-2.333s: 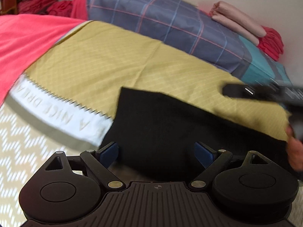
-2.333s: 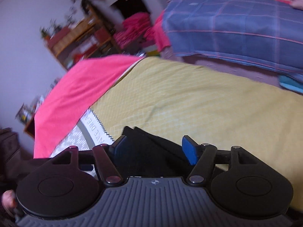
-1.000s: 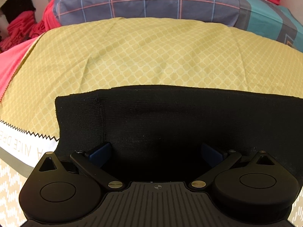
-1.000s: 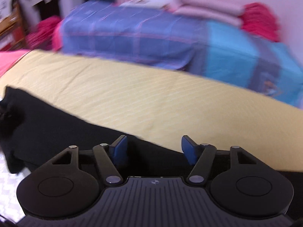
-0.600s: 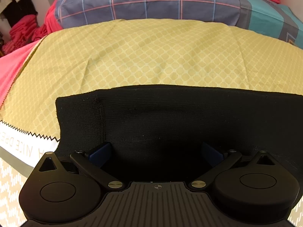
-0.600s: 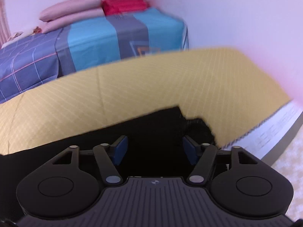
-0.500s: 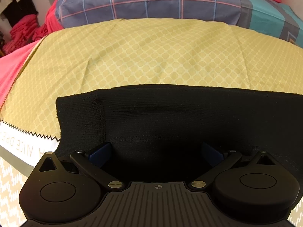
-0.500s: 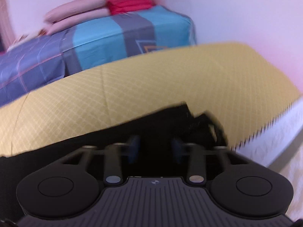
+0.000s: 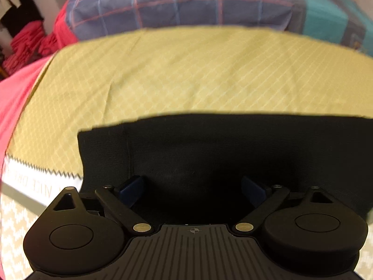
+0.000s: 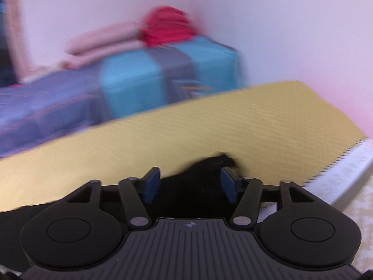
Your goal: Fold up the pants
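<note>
1. Since half a second back, the right gripper (image 10: 190, 183) has drawn back from the bunched end of the black pants (image 9: 221, 154), and its jaws, then nearly pressed together, are opening again; cloth shows between them, but the pads do not press on it.
2. Yellow bedspread (image 9: 186, 70) fills the middle of both views, with a plaid blanket (image 9: 181, 2) along the top of the left view.
3. Pants lie flat across the lower half of the left view, over the bedspread's near edge.
4. Left gripper (image 9: 192, 187) hovers over the pants, jaws spread wide, pinching nothing.
</note>
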Demonstrator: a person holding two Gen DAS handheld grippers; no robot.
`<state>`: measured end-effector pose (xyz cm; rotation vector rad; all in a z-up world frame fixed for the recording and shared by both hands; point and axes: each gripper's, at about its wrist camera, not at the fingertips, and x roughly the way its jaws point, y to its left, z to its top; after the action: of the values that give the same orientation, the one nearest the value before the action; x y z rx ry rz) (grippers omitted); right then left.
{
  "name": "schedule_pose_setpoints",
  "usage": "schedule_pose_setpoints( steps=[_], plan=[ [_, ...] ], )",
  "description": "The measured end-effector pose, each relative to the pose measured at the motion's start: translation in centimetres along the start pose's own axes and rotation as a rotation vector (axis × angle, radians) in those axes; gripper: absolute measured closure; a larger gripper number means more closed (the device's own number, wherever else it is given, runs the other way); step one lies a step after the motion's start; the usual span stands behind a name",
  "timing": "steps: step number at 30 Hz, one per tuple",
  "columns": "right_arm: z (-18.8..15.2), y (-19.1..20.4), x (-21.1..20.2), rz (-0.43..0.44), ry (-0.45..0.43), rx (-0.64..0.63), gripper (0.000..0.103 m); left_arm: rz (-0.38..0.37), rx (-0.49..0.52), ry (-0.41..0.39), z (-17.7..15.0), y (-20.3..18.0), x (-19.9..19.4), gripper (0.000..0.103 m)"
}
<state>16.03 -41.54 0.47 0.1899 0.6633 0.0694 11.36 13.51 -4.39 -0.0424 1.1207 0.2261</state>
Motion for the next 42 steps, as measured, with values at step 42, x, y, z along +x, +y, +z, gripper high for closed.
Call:
schedule_pose_setpoints(
  steps=[42],
  plan=[
    [-9.7,20.1,5.8,0.934,0.371,-0.005,0.029,-0.060,0.053,-0.043,-0.2,-0.2,3.2,0.000]
  ],
)
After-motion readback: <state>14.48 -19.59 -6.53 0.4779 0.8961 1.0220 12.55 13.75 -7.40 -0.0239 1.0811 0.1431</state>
